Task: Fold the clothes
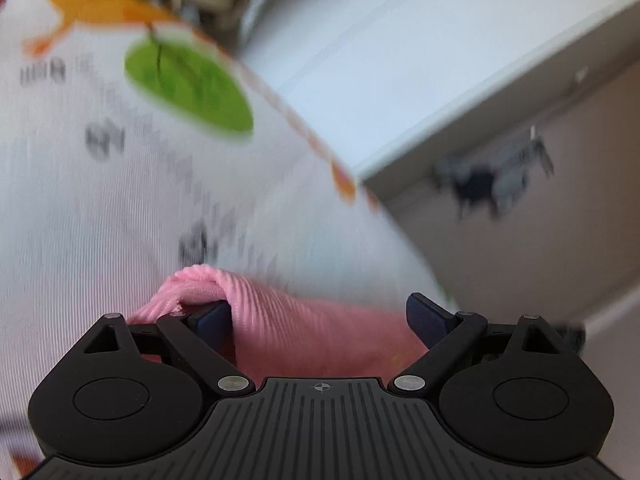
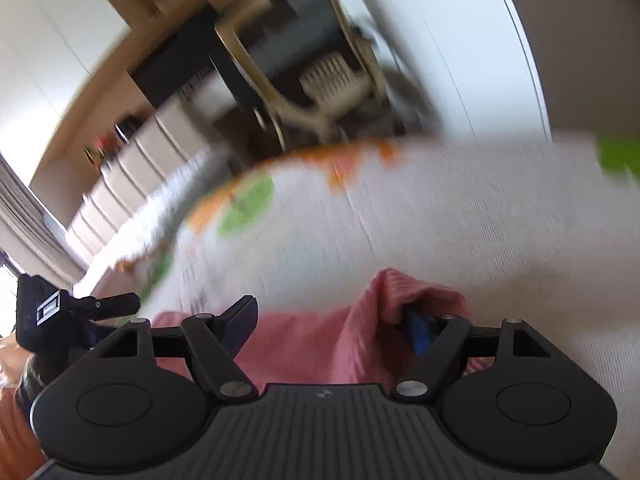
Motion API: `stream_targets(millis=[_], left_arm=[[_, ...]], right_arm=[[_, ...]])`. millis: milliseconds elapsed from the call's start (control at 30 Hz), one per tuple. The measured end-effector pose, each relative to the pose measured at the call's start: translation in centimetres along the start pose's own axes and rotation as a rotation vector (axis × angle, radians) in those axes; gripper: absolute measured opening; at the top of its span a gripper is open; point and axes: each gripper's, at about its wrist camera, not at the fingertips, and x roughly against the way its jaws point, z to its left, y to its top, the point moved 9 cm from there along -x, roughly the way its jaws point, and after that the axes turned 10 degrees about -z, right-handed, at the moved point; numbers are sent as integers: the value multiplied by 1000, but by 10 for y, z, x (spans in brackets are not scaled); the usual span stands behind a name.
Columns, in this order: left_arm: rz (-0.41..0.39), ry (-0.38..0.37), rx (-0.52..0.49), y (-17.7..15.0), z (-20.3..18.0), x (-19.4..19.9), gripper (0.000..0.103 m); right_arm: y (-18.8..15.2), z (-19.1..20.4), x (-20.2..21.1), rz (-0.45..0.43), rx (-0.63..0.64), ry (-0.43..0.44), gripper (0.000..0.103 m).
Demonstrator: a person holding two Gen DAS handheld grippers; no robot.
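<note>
A white cloth-covered surface (image 1: 100, 200) printed with orange shapes, green leaves (image 1: 188, 88) and grey lettering fills the frame's left; pink ribbed fabric (image 1: 312, 328) lies on it at lower centre.

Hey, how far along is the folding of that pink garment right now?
Early or midway. Nothing looks finished: no neat fold shows. In hand: both jaws stand wide, pink garment bunched over one finger of the left gripper and one finger of the right gripper, above the white printed sheet. Left: lay it flat and fold. Frames are blurred.
</note>
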Motion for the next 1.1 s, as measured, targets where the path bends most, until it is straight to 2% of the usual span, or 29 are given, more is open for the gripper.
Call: stream_targets(millis=[100,167,267,367,400,467,533,633,733,767,800,833,867,1000,1100], left_arm=[[-94,44,-96,21,-8,9,95],[-95,91,-194,18,-12,19,96],[-85,135,-366,-5,-19,42,96],[-43,158,-585,-39,-27,65,96],[-12,157,-656,-52,-31,70,96],[46,158,-786,-77,-35,79,96],[88,171,-878,-95,-36,85,96],[119,202,-924,-109,-27,90,96],[129,232,-920,-113,-19,93,96],[128,240,-924,-114,-17,94,96],[123,247,-932,-113,-16,95,96],[118,253,-941,-112,-16,94,96],[110,261,-951,-111,-16,93,96],[68,307,-998,-103,-12,82,96],[14,345,-1031,-91,-11,74,95]], right_arm=[[15,13,-7,-84,114,-63,77],[9,19,-2,-84,212,-101,77],[-13,32,19,-95,395,-132,77],[-39,59,45,-107,598,-93,76],[-49,72,53,-109,656,-64,73],[-70,98,64,-80,712,25,54],[-93,124,62,-20,734,124,53],[-125,153,56,46,787,218,53],[-150,167,41,102,829,241,53],[-153,168,35,106,842,225,46],[-156,168,29,108,854,206,34],[-150,167,27,95,836,189,5],[-142,166,26,80,811,172,2],[-93,169,38,-18,691,191,2],[-92,167,42,-12,689,199,2]])
